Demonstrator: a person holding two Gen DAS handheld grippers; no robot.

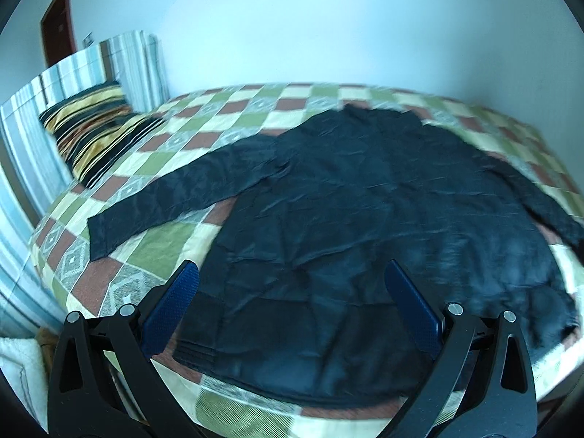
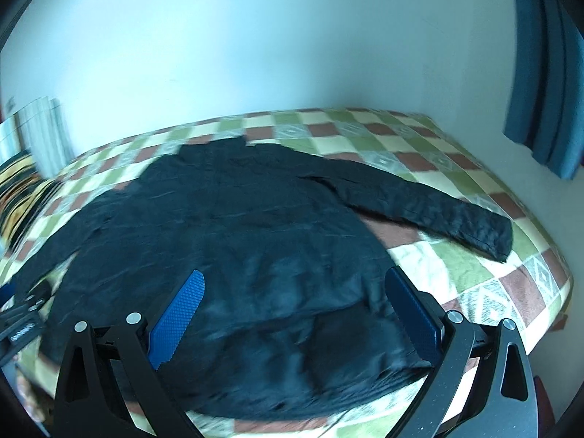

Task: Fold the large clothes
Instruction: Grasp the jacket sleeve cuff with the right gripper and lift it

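- Dark jacket (image 1: pixel 346 226) spread flat on the checked bedspread (image 1: pixel 226 109), hem toward both tools, collar at the far side.
- Left gripper (image 1: pixel 292 284) hovers over the near hem, left part of the garment; blue fingers (image 1: pixel 171 314) spread wide, nothing between them.
- Right gripper (image 2: pixel 294 292) over the near hem, right part; blue pads (image 2: pixel 179 325) wide apart too, holding nothing.
- Cannot tell if either tool touches the cloth; both views motion-blurred.
- One sleeve (image 1: pixel 175 197) runs out ahead-left of the left gripper, flat on the bedspread, cuff nearest.
- Other sleeve (image 2: pixel 430 208) stretches ahead-right of the right gripper, cuff near the bed's right edge.
- Striped pillow (image 1: pixel 91 127) far left of the left gripper, against a striped headboard cover (image 1: pixel 47 84).
- Blue curtain (image 2: pixel 547 73) far upper right of the right gripper.
- Brown door (image 1: pixel 58 25) far upper left, beyond the pillow.
- Pale wall (image 2: pixel 255 36) behind the bed.
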